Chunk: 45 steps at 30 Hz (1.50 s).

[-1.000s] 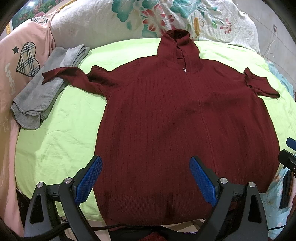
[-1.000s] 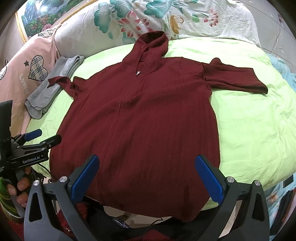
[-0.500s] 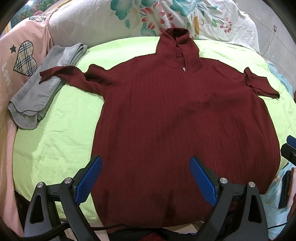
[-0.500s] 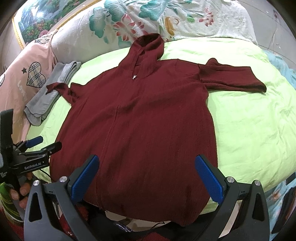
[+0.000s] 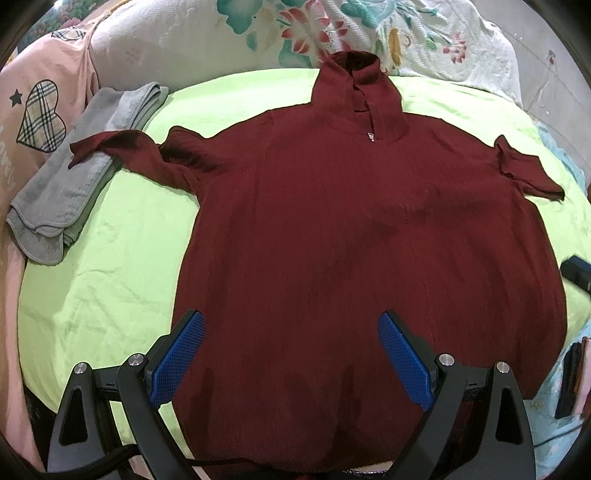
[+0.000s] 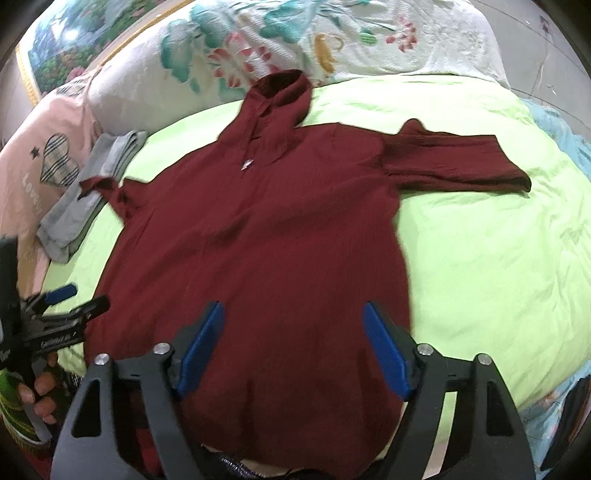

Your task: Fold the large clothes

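A dark red knitted hoodie point(image 5: 351, 240) lies flat and spread out on a light green sheet, hood at the far side, hem at the near edge; it also shows in the right wrist view point(image 6: 266, 240). Its left sleeve point(image 5: 125, 151) lies over a grey towel and its right sleeve point(image 6: 454, 166) stretches out to the right. My left gripper point(image 5: 291, 347) is open and empty above the hem. My right gripper point(image 6: 293, 339) is open and empty above the lower right part of the hoodie. The left gripper also shows at the left edge of the right wrist view point(image 6: 70, 302).
A folded grey towel point(image 5: 77, 184) lies at the left of the green sheet point(image 5: 103, 277). A pink cushion with a plaid heart point(image 5: 37, 110) stands at the far left. A floral quilt point(image 5: 258, 33) lies behind the hood.
Both grippers have moved forward over the hoodie. The right gripper's jaws have narrowed a little and its view is blurred. The hoodie has not moved.
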Available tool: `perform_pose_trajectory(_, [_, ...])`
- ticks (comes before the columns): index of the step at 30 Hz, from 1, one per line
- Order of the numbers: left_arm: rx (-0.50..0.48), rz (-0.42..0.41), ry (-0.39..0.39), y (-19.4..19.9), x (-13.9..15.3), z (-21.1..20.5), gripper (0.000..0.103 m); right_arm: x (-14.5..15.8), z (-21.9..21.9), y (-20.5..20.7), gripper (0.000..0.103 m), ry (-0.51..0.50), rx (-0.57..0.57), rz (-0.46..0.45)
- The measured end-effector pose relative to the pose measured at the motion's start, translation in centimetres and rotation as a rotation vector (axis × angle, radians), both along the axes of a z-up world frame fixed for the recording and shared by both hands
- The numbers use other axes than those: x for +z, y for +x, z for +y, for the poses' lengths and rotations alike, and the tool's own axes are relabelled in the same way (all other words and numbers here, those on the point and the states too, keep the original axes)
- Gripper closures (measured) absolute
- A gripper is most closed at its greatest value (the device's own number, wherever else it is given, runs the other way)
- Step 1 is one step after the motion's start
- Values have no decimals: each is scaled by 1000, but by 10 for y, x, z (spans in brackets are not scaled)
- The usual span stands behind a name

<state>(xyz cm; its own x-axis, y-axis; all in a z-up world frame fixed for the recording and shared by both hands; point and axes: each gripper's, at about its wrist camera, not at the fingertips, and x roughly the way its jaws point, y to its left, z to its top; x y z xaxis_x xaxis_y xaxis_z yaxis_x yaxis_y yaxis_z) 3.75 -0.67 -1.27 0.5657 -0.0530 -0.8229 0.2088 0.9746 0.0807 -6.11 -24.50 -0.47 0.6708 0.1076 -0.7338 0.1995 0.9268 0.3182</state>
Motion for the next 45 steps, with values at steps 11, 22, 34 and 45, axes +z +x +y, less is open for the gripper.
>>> perform_pose_trajectory(11, [68, -9, 26, 48, 5, 6, 8, -2, -97, 118, 26, -101, -65, 2])
perform_pose_trajectory(22, [64, 46, 69, 74, -20, -2, 7, -51, -142, 164, 90, -157, -106, 138])
perform_pose_trajectory(34, [38, 44, -41, 91, -21, 8, 8, 6, -68, 196, 93, 319, 64, -88])
perform_pose_trajectory(45, [79, 27, -157, 99, -12, 51, 7, -16, 94, 315, 93, 523, 347, -15])
